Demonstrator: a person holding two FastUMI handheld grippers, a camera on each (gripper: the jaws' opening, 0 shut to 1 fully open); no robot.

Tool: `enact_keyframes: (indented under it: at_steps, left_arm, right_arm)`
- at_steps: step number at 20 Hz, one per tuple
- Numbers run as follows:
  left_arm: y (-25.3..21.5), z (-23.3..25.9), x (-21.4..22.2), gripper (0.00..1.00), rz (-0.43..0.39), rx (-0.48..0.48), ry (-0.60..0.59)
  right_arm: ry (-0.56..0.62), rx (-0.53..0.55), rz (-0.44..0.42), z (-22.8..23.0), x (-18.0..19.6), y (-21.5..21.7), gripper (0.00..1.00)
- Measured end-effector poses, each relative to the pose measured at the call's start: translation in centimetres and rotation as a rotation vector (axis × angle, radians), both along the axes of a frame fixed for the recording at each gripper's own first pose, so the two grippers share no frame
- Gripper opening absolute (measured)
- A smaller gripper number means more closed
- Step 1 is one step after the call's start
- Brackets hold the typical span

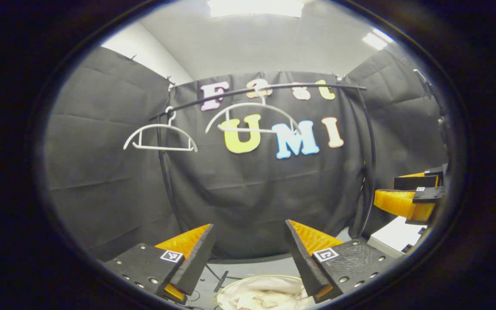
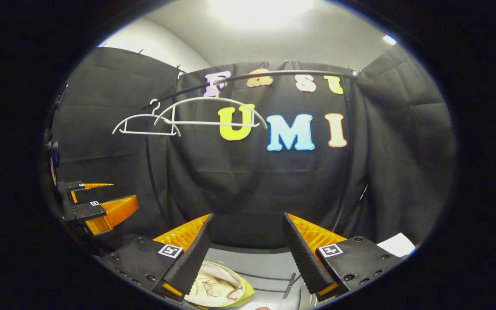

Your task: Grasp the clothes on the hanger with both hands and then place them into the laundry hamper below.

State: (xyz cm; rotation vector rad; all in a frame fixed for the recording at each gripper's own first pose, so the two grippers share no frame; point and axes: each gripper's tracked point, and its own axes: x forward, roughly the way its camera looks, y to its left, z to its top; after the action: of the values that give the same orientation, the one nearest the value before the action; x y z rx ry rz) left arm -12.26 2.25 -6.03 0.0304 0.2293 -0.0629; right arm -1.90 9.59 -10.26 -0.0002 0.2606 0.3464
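In the left gripper view, two bare hangers, one at the left [image 1: 160,137] and one nearer the middle [image 1: 254,117], are seen hanging from the rail [image 1: 274,89], no garment on either. The left tool [image 1: 248,254] is held spread, nothing between its fingers; below it the clothes [image 1: 263,297] are seen lying inside the laundry hamper [image 1: 226,293]. The right tool [image 1: 407,200] is seen off to the right. In the right gripper view, the right tool [image 2: 248,252] is likewise spread and empty, with the hamper low and to its left. The task is judged essentially done, the garment lying below both tools.
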Motion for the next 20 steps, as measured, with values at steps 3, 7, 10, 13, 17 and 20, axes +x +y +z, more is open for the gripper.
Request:
enact_keyframes:
  at_steps: [3, 7, 10, 13, 17, 20]
  left_arm:
    - [-2.2, 3.7, -0.8, 0.94, -0.006, -0.018, -0.054]
    - [-3.1, 6.5, -2.3, 0.94, 0.002, -0.032, -0.091]
    - [-3.5, 8.2, -2.3, 0.94, -0.009, -0.056, -0.097]
    - [-3.6, 10.4, -2.7, 0.94, -0.025, -0.048, -0.137]
    - [-2.4, 12.6, -3.9, 0.94, -0.049, -0.039, -0.183]
    - [-1.6, 13.8, -5.1, 0.94, -0.061, -0.043, -0.200]
  right_arm:
    - [-0.068, -0.014, -0.029, 2.7, -0.2, -3.5, 0.94]
    - [-0.121, -0.001, -0.049, 5.5, -1.1, -6.6, 0.94]
    - [-0.133, 0.017, -0.091, 7.1, -1.4, -8.6, 0.94]
    - [-0.152, 0.014, -0.133, 8.6, -2.2, -10.0, 0.94]
    - [-0.172, 0.014, -0.182, 9.9, -3.8, -10.8, 0.95]
    - [-0.185, 0.013, -0.208, 10.7, -4.8, -11.0, 0.94]
